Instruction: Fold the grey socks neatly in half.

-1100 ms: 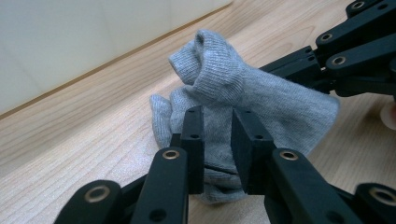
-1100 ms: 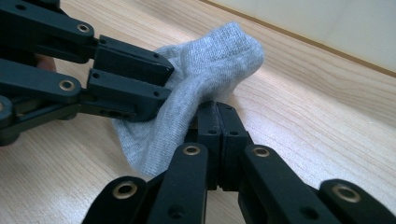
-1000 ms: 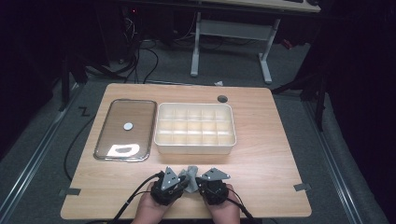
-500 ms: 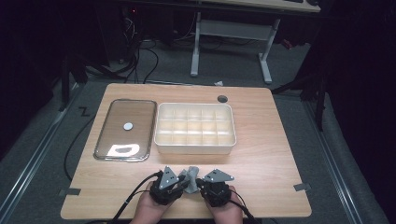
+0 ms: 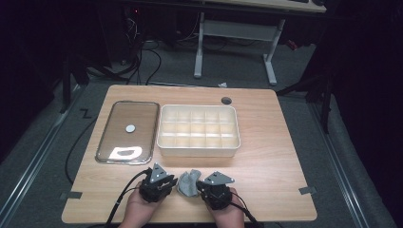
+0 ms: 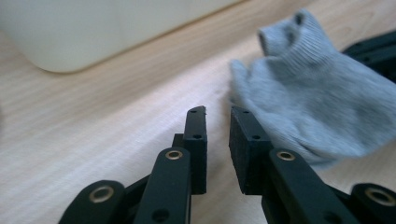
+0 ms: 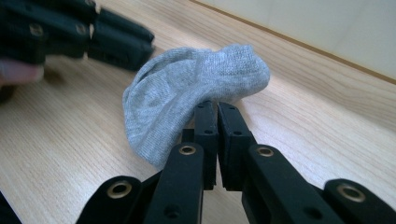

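Sock [image 5: 188,183], grey, bunched on table [image 5: 275,161] before divided box [image 5: 198,130]; right gripper [image 7: 216,106] pinching its edge; left gripper [image 6: 217,112] just beside, jaws narrowly parted, closing, nothing between.

left gripper [image 6: 217,112] jaws closing, right gripper [image 7: 216,106] clamped

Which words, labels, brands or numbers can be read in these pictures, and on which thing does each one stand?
None: no readable text in any view.
The grey sock, the white divided box and the lid beside it bear no print.
The round white spot on the lid is too small to tell whether it is a label.
The black fingers show only screw holes, no markings.
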